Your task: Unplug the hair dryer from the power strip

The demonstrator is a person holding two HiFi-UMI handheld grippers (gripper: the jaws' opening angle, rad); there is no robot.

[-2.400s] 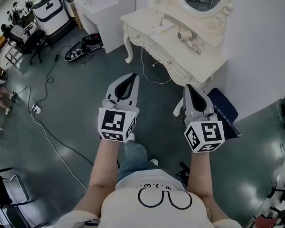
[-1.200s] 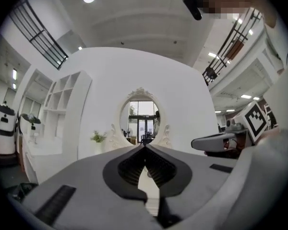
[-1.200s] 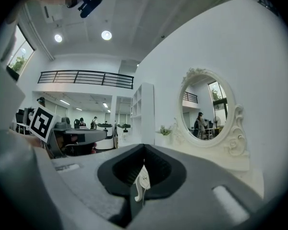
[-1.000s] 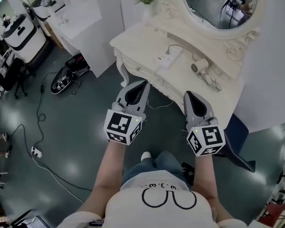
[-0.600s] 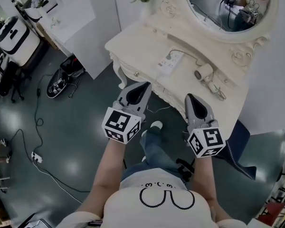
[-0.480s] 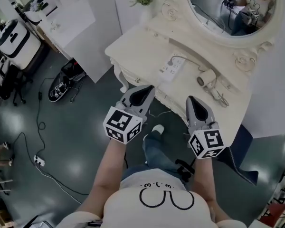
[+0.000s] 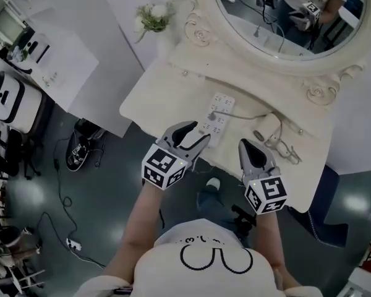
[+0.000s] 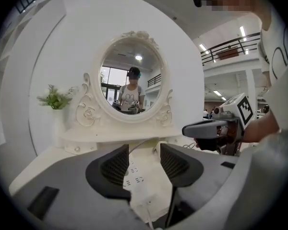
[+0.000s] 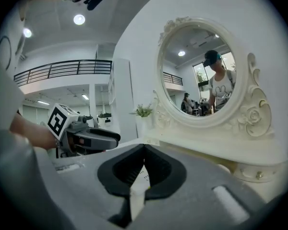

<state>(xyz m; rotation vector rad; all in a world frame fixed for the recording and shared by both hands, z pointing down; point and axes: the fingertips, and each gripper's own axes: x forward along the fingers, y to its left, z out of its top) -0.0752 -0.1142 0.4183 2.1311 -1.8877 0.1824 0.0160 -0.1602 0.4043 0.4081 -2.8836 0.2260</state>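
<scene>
Approach stage, nothing unplugged yet. Both tools hang over the front edge of the cream worktop (image 7: 157, 98), below the oval mirror (image 7: 284, 17). The left tool (image 7: 196, 133) has its jaws opening right now, already wide apart. Look along them and the white power strip (image 7: 217, 113) lies on the worktop just past the pads, with nothing between them and no contact. The right tool (image 7: 250, 146) is closed, jaws tip to tip on nothing, near the front edge and short of the hair dryer (image 7: 271, 129).

The power strip lies flat mid-worktop, its long side running away from the person. A grey cable (image 7: 241, 114) leaves its middle and curves right toward the hair dryer, which rests on the right side near the mirror's base. The plug is too small to make out clearly in the head view. My read is that it sits in its socket, so the whole job lies ahead.

What's left: get a tool on the plug, perhaps brace the strip with the other, and pull the plug clear. The left tool is nearer the strip and opened, so I'd judge it the one lining up to grab.
</scene>
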